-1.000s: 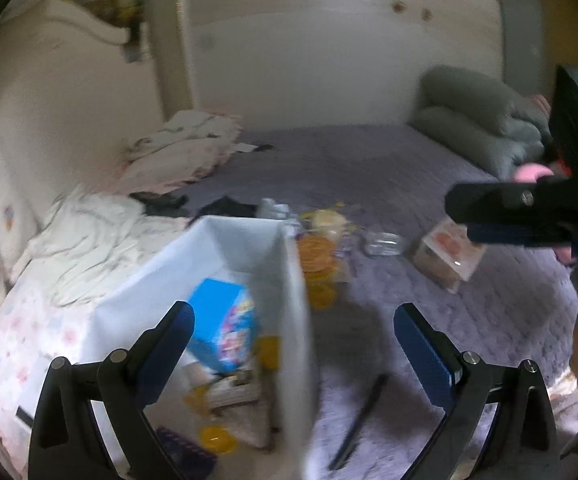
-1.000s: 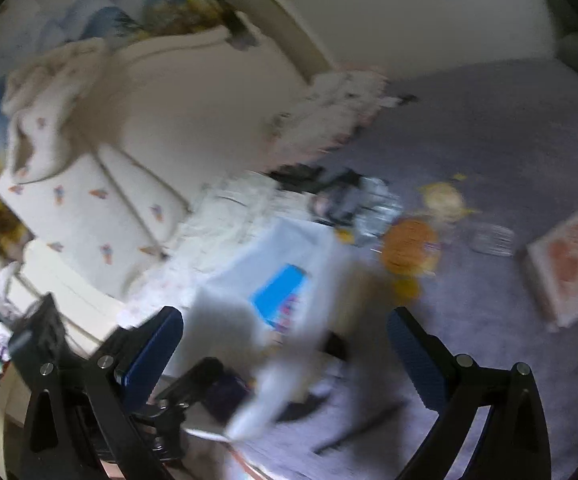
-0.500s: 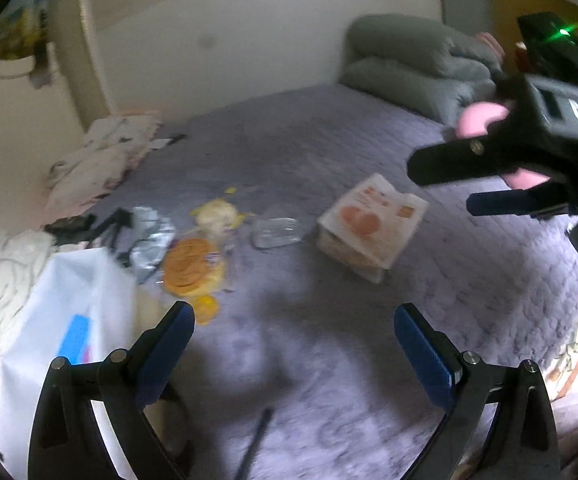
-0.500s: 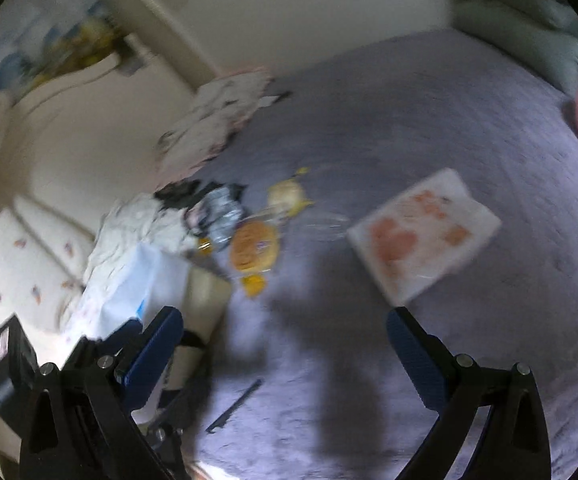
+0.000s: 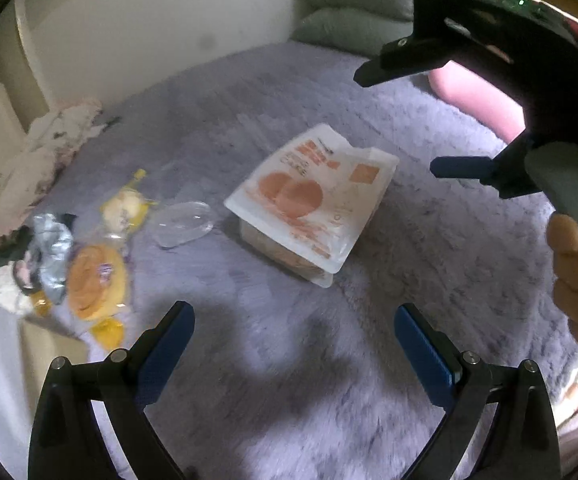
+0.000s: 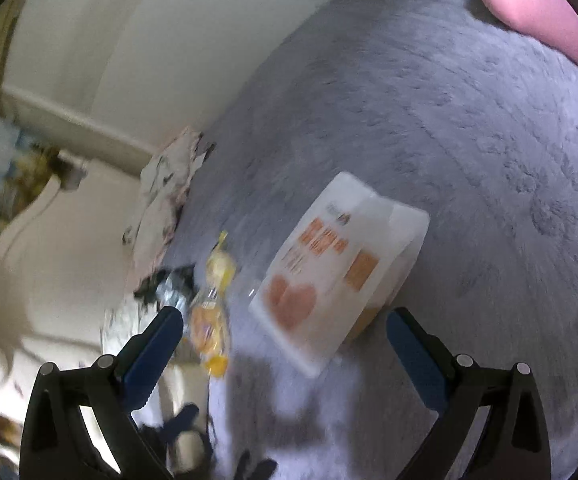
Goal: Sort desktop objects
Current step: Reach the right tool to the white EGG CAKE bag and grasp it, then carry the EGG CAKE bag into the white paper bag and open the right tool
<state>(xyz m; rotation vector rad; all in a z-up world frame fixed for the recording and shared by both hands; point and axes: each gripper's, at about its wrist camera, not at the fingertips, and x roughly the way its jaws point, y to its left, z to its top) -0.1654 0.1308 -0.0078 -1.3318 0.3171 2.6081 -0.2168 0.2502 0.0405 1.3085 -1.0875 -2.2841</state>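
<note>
A fuzzy lavender-grey blanket (image 5: 289, 380) covers a bed that fills most of both views, with a cream wall behind it, grey-green pillows (image 5: 353, 12) stacked at the far end and a pink cushion (image 6: 537, 12) beside them. Near the middle of the blanket lies a white snack bag printed with orange circles (image 5: 313, 196), flat on its back and angled slightly. To its left, just beside it, sits a clear plastic lid or cup (image 5: 183, 222), then a pale yellow wrapped pastry (image 5: 123, 206), a round orange packaged cake (image 5: 95, 282), a small yellow wrapped sweet (image 5: 107, 330) and a crumpled silver wrapper (image 5: 51, 250), all clustered close together. Crumpled pale cloth (image 5: 37, 164) lies along the left edge of the bed. The left gripper (image 5: 293, 344) hangs above bare blanket in front of the snack bag, its blue-padded fingers spread wide and holding nothing. The right gripper (image 6: 283, 342) also has its fingers spread wide and empty, with the near end of the snack bag showing between them; the view is blurred. In the left wrist view, a person's hand (image 5: 577, 276) grips the grey handle of the right gripper at the right edge.
</note>
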